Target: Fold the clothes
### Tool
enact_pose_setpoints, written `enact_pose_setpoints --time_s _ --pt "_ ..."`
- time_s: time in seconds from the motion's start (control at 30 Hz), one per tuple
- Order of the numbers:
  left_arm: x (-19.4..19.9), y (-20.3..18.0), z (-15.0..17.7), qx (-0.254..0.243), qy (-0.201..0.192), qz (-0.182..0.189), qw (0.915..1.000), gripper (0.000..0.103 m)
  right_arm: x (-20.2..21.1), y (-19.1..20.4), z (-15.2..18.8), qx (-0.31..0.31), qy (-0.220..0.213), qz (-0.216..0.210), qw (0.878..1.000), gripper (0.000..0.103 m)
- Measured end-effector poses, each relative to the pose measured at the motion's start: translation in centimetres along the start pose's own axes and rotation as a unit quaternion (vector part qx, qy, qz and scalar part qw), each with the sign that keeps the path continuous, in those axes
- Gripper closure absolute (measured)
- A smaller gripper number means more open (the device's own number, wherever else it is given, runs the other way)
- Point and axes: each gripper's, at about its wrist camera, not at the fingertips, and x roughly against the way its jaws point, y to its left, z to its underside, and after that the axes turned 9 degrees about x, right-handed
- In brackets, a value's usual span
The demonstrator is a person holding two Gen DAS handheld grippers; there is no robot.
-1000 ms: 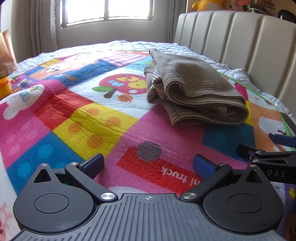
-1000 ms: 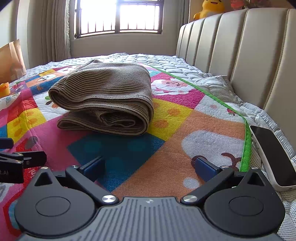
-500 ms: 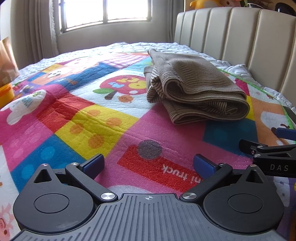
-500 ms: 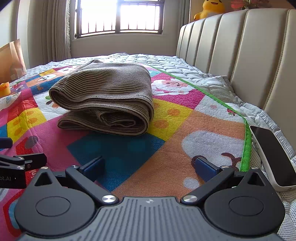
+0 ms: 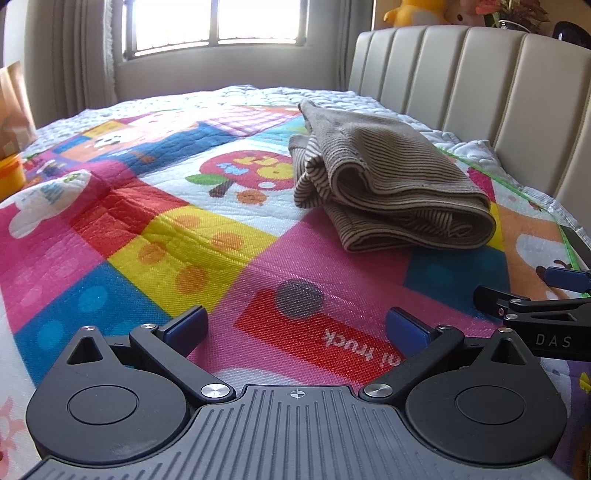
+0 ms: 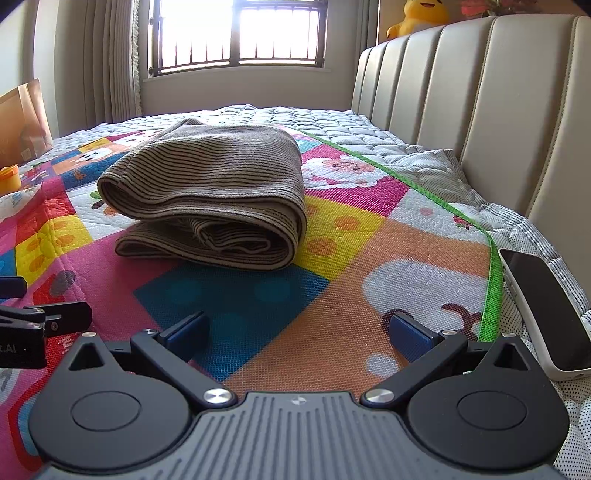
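Observation:
A brown striped garment (image 5: pixel 391 188) lies folded in a thick bundle on the colourful play mat (image 5: pixel 177 243) on the bed. It also shows in the right wrist view (image 6: pixel 210 199). My left gripper (image 5: pixel 295 326) is open and empty, low over the mat, well short of the garment. My right gripper (image 6: pixel 299 328) is open and empty, also short of the garment. The right gripper's fingers (image 5: pixel 517 302) show at the right edge of the left wrist view. The left gripper's fingers (image 6: pixel 55 319) show at the left edge of the right wrist view.
A padded beige headboard (image 6: pixel 480 96) runs along the right. A white phone (image 6: pixel 546 314) lies on the bed's right edge. A yellow tub (image 5: pixel 11 173) and a brown paper bag (image 6: pixel 22 122) stand at the far left. A window (image 6: pixel 240 33) is at the back.
Both grippers have tilted up slightly and drawn back a little, so more of the wall and window shows. The garment has not moved. Both grippers stay open.

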Motion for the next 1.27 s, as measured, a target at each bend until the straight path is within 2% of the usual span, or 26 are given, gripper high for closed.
enact_pose_setpoints --time_s 0.97,1.13,1.27 --pt "0.1 0.1 0.0 0.002 -0.004 0.006 1.0000 0.000 0.0 -0.1 0.0 -0.003 0.000 -0.002 1.000 0.000" --pt "0.4 0.6 0.0 0.014 -0.010 0.018 0.9997 0.000 0.0 -0.1 0.1 -0.004 -0.001 -0.004 1.000 0.000" --pt "0.7 1.8 -0.2 0.045 -0.012 0.047 0.9978 0.000 0.0 -0.3 0.1 -0.006 -0.002 -0.006 1.000 0.000"
